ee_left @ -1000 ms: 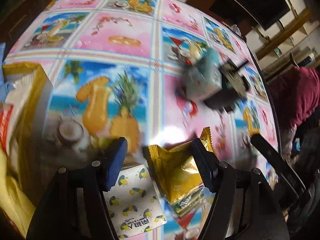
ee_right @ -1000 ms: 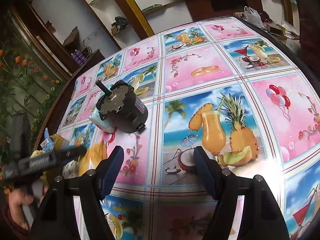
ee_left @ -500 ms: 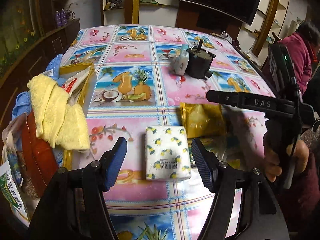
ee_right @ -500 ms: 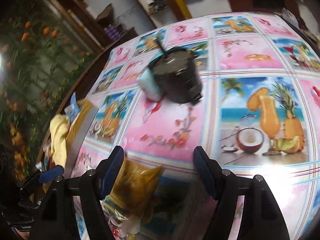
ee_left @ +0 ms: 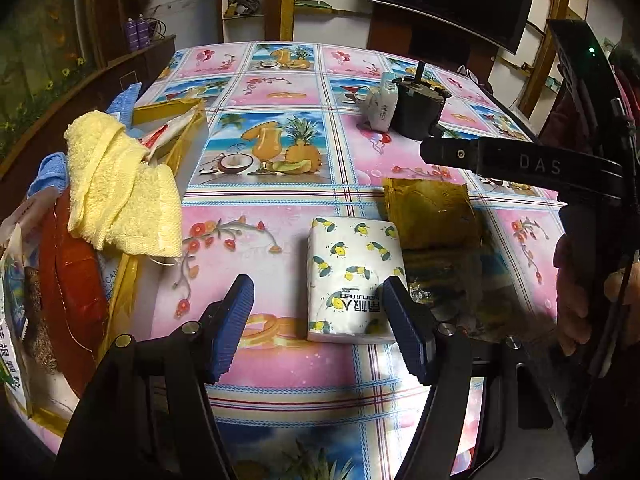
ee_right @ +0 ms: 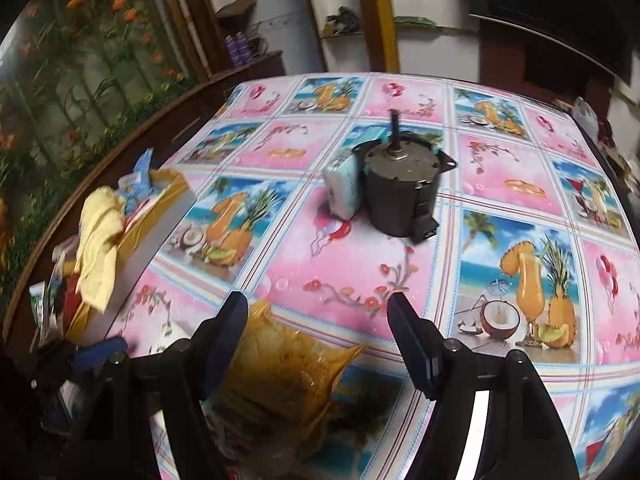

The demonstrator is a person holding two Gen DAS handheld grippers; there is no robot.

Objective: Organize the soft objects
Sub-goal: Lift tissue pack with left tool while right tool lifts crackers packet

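Glossy plastic tablecloth [ee_left: 280, 240], fluffy yellow terry towel [ee_left: 116, 184], crinkly gold foil packet [ee_left: 432, 212].

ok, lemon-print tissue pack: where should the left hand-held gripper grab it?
Across its two long side faces, coming down from above at mid-length. The tissue pack lies flat, long axis pointing away from the left hand-held gripper, whose open jaws look wide enough to straddle it.

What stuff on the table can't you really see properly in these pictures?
- Box, left view: a yellow towel covers what is inside; the edge cuts off its near end.
- Clear packets under the gold snack bag, right view: dark and blurred.
- Small packet beside the black motor: label unreadable.
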